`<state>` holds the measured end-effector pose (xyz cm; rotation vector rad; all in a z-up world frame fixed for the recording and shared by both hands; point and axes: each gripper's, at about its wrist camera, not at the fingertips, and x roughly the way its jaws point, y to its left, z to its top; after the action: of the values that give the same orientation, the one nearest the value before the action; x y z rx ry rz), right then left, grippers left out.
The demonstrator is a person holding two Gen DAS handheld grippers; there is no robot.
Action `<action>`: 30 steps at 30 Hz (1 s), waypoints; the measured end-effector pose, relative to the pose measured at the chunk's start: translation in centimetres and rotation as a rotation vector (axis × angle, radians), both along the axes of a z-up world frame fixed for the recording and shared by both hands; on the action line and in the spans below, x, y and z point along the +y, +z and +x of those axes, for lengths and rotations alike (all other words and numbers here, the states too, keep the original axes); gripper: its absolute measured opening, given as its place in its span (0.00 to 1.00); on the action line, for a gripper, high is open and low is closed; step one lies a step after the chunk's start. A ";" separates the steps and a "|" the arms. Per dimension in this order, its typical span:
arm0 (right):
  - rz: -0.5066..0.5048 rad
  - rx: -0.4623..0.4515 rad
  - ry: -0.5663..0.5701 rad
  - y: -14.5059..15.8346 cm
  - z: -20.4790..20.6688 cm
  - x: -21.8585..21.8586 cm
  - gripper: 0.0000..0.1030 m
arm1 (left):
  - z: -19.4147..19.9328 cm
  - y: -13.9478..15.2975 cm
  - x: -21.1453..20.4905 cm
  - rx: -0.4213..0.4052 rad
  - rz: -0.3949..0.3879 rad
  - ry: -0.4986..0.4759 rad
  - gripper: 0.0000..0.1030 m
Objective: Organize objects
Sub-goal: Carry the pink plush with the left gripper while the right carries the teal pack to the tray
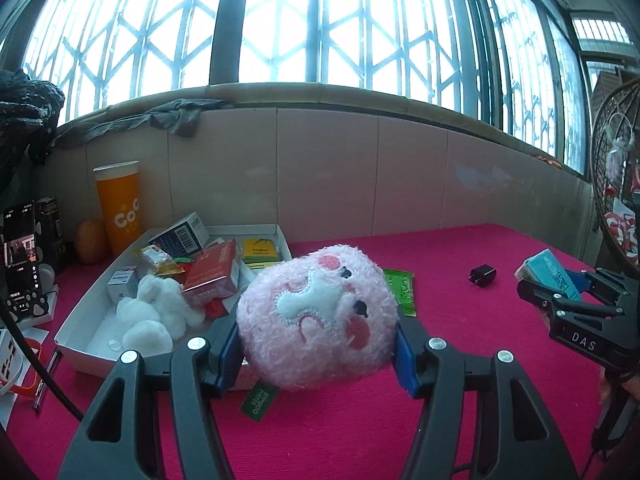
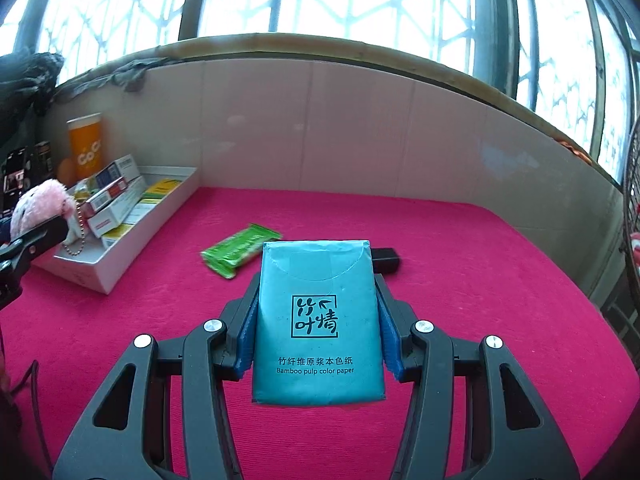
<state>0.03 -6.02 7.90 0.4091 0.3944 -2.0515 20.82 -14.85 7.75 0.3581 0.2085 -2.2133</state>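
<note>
My left gripper (image 1: 318, 344) is shut on a pink plush toy (image 1: 316, 312) with a stitched face and a green tag, held above the red cloth beside the white tray (image 1: 80, 340). The same plush toy (image 2: 36, 204) shows at the far left of the right wrist view. My right gripper (image 2: 316, 320) is shut on a teal tissue pack (image 2: 318, 320) printed "Bamboo pulp color paper". In the left wrist view that right gripper (image 1: 536, 280) and its teal tissue pack (image 1: 548, 272) hang at the right edge. A green packet (image 2: 238, 250) and a black charger plug (image 2: 386, 258) lie on the cloth.
The white tray (image 2: 120, 256) holds several boxes, a white plush (image 1: 154, 312) and snack packets. An orange cup (image 1: 120, 208) and a phone (image 1: 20, 256) on a stand are at the left. A tiled wall and window lie behind; a wire fan (image 1: 616, 184) stands right.
</note>
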 end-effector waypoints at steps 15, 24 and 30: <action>0.021 -0.029 0.088 -0.5 3.4 -3.0 0.49 | 1.4 -0.1 -0.6 0.012 0.004 0.016 0.60; 0.033 -0.014 0.131 -0.6 5.1 -4.1 0.49 | 2.3 -0.1 -0.8 0.014 -0.001 0.038 0.60; 0.038 -0.008 0.174 -0.6 6.7 -5.1 0.49 | 3.0 0.0 -1.1 0.016 -0.002 0.050 0.60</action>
<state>6.76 -11.09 7.28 0.3918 0.4496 -1.8754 23.81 -15.95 7.70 0.3302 0.2217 -2.1675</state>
